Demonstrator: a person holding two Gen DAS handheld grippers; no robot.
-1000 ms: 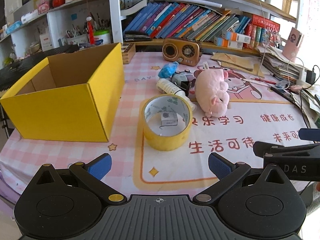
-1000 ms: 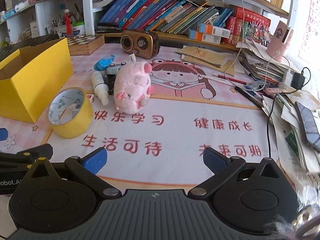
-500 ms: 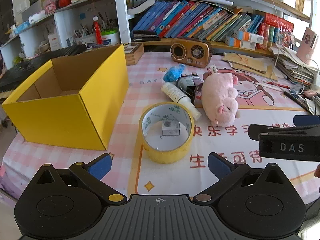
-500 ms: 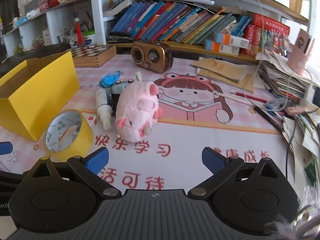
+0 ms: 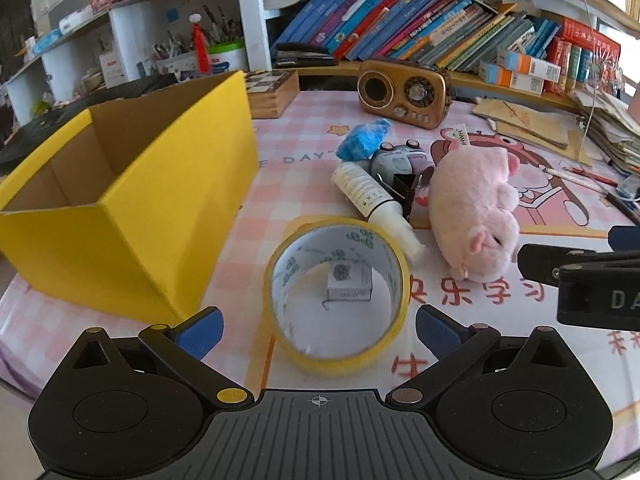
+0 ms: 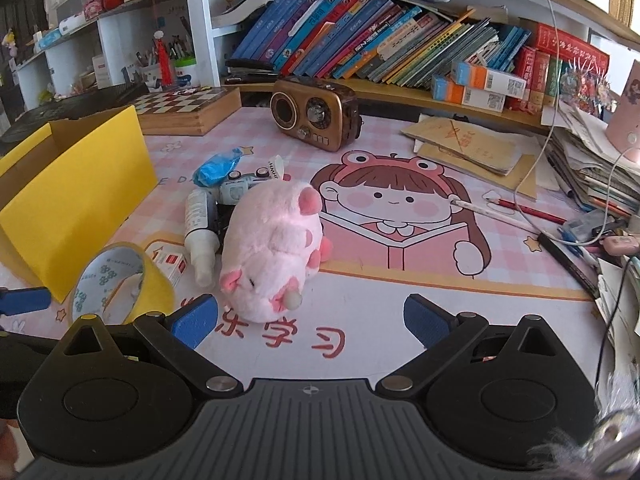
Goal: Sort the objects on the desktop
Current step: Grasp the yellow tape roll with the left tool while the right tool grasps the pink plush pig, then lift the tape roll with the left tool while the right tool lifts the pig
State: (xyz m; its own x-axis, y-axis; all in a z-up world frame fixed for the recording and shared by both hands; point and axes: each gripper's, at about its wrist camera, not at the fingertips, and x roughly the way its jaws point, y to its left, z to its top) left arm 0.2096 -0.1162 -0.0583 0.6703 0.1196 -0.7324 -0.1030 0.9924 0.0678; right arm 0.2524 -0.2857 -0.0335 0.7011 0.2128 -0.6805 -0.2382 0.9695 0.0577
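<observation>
A yellow tape roll [image 5: 340, 344] lies on the pink mat, with a small white box [image 5: 349, 287] behind it seen through its hole. My left gripper [image 5: 318, 326] is open, its blue pads either side of the roll's near edge. A pink plush hamster [image 6: 272, 248] lies just ahead of my right gripper [image 6: 310, 320], which is open and empty. Beside the plush lie a white bottle [image 5: 374, 204], a small toy camera [image 5: 400, 158] and a blue wrapper [image 5: 362, 140]. An open, empty yellow cardboard box [image 5: 132, 208] stands at the left.
A brown retro radio [image 5: 402, 94] stands at the back, a wooden chess box [image 6: 184, 110] beside it. Shelves of books [image 6: 360, 40] line the rear. Papers, pencils and cables [image 6: 580, 184] crowd the right side. The right gripper's body [image 5: 584, 284] shows at the left view's right edge.
Both grippers have moved forward. The tape roll now sits between the left gripper's pads and the plush is much closer to the right gripper. Nothing has been grasped.
</observation>
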